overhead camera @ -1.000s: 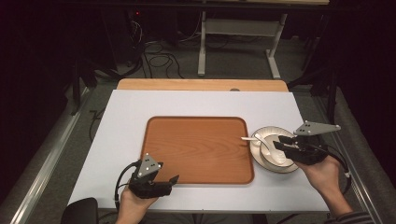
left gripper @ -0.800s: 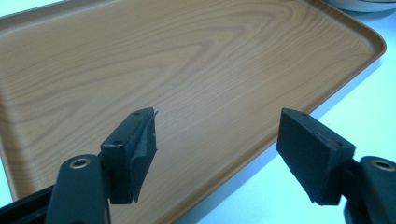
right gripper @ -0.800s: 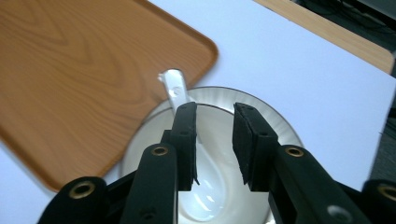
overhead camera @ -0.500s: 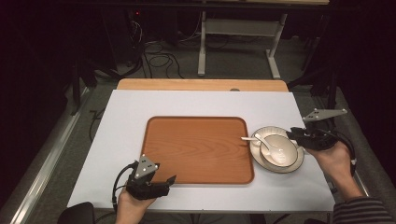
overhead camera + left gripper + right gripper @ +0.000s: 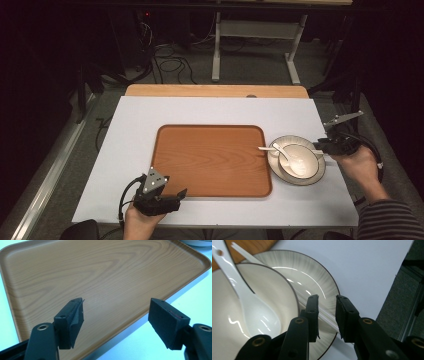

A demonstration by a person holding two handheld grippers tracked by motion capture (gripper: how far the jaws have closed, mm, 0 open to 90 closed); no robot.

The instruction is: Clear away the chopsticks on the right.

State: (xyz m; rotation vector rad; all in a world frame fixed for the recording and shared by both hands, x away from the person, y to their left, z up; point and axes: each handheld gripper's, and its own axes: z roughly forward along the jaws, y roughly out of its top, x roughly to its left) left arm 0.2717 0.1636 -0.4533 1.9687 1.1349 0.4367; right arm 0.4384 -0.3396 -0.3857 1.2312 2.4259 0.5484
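My left tongs rest at the near edge of the white tabletop, just by the near left corner of the wooden tray, and in the left gripper view their jaws stand wide apart with nothing between them, looking out over the bare tray. My right tongs sit at the right rim of the plate, which lies on the tabletop just right of the tray. A bowl stands on the plate with a white spoon in it, its handle pointing toward the tray. In the right gripper view the jaws are narrowed around thin white chopsticks that lie across the plate beside the bowl; a small gap shows, and I cannot tell whether the pads are pressing on them.
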